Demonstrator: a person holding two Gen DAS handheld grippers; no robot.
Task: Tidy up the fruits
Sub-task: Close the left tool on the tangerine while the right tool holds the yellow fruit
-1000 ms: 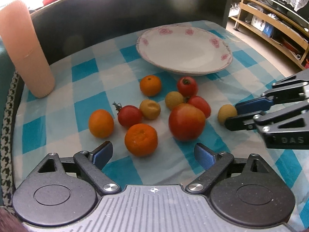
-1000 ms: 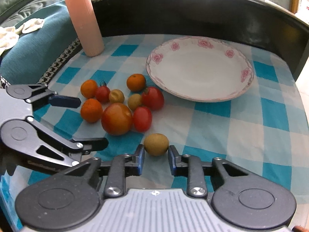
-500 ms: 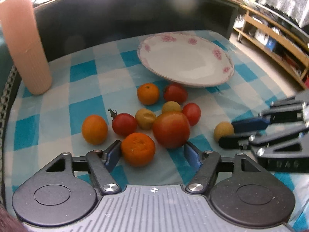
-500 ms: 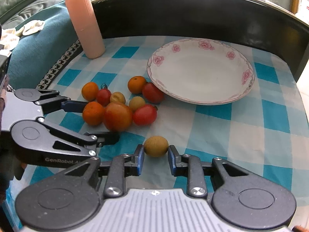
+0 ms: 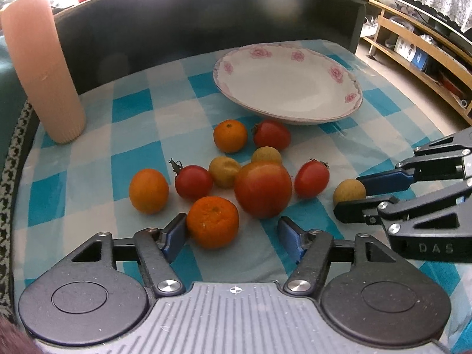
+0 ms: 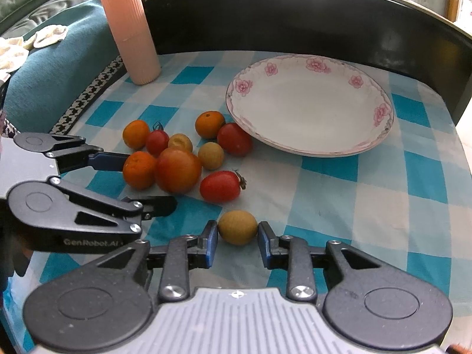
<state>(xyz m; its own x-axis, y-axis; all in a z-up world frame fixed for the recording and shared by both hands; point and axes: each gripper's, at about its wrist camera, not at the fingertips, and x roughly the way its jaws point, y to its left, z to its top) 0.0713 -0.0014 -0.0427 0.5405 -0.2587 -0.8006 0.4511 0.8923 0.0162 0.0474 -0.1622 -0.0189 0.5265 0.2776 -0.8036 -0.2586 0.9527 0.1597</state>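
Note:
A white plate with pink flowers [image 5: 351,87] [image 6: 242,109] sits at the back of the checked cloth. Several oranges, tomatoes and small yellow fruits lie in front of it. My left gripper [image 5: 233,231] [image 6: 138,178] is open around a wrinkled orange [image 5: 213,222] [image 6: 138,169], with the big tomato [image 5: 263,188] [image 6: 178,170] just beyond its right finger. My right gripper [image 6: 237,237] [image 5: 351,193] has its pads close on both sides of a small yellow-brown fruit [image 6: 237,227] [image 5: 349,191] that rests on the cloth; a thin gap shows at the right pad.
A tall pink ribbed cup [image 5: 41,67] [image 6: 129,32] stands at the back left. A dark raised wall [image 5: 206,14] borders the far edge. Teal cushion [image 6: 59,67] lies to the left, wooden shelves [image 5: 419,47] to the right.
My left gripper has moved forward so the wrinkled orange sits between its fingers. A red tomato has rolled away from the big tomato, towards my right gripper. The right gripper stays around the yellow-brown fruit.

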